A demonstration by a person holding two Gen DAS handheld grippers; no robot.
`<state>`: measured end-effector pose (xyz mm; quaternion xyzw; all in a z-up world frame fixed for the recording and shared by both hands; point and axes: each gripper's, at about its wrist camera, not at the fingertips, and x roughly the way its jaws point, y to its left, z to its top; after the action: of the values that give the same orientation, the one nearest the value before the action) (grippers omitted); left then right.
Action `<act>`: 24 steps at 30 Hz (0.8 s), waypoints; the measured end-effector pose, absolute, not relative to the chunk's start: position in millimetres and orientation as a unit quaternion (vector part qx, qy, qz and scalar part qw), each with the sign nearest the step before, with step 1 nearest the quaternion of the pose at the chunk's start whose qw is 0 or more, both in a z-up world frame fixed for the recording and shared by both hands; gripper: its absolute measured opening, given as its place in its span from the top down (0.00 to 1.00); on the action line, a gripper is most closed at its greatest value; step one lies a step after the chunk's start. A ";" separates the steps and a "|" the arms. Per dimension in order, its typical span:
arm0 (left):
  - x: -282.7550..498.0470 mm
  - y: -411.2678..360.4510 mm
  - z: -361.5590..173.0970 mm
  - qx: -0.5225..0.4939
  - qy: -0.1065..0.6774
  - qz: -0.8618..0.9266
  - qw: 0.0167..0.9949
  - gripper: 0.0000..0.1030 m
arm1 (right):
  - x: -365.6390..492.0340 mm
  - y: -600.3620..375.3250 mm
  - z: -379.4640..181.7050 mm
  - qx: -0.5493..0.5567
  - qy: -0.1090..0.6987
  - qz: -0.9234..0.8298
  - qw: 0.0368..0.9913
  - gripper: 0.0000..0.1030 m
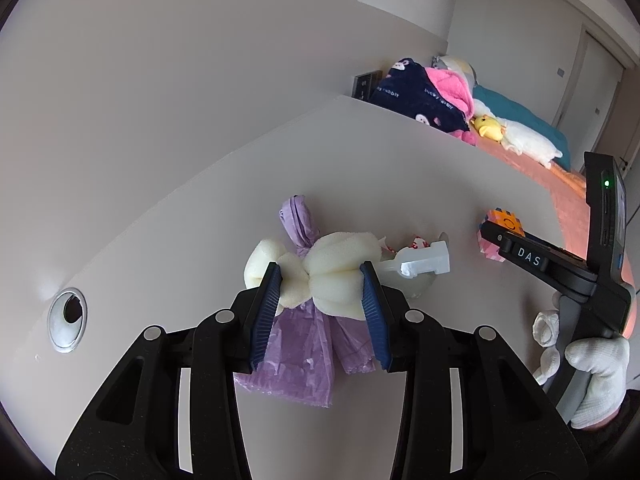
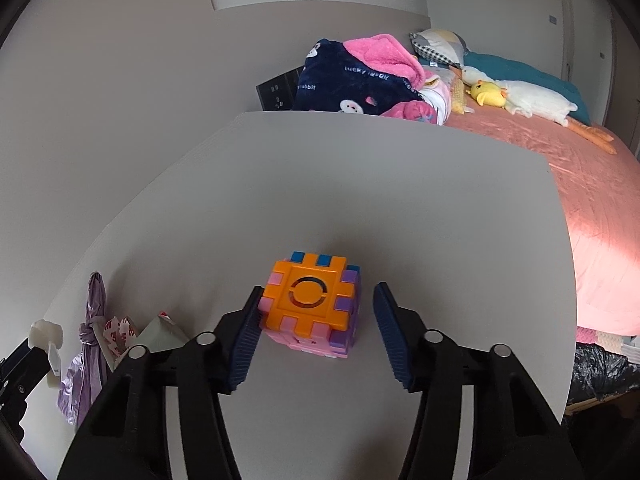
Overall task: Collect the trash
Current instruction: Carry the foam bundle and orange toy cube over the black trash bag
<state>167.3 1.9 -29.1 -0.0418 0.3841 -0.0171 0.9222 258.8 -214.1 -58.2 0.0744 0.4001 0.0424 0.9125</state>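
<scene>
My left gripper [image 1: 320,276] is shut on a pale yellow foam piece [image 1: 336,264], squeezed between the blue pads above a knotted purple plastic bag [image 1: 304,344] on the white table [image 1: 400,160]. A white plastic part [image 1: 424,262] and a red-and-white wrapper [image 1: 416,242] lie just beyond the foam. My right gripper [image 2: 316,304] is open around a colourful foam puzzle cube [image 2: 316,304] with an orange top; the left pad touches it, the right pad stands apart. The cube also shows in the left wrist view [image 1: 500,232]. The purple bag [image 2: 86,344] and the wrapper [image 2: 118,336] lie at the far left of the right wrist view.
A round cable grommet [image 1: 67,317] sits in the table at the left. Beyond the table is a bed with a pink cover [image 2: 580,208], a navy and pink blanket [image 2: 360,76] and plush toys [image 2: 492,94]. A black bag [image 2: 600,372] lies below the table's right edge.
</scene>
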 end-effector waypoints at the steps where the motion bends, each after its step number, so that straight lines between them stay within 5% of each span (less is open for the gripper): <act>1: 167.1 1.8 -28.9 -0.042 0.384 -0.017 0.922 0.61 | 258.2 -213.3 -58.1 0.069 0.400 0.041 0.913 0.53; 24: 152.6 -18.4 -20.8 -0.030 0.379 -0.032 0.924 0.61 | 197.1 -230.1 -22.4 0.053 0.388 0.074 0.917 0.58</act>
<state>152.6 -18.4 -20.9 -0.0295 0.3787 -0.0323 0.9245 197.1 -230.1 -22.4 0.0534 0.3883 0.0744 0.9170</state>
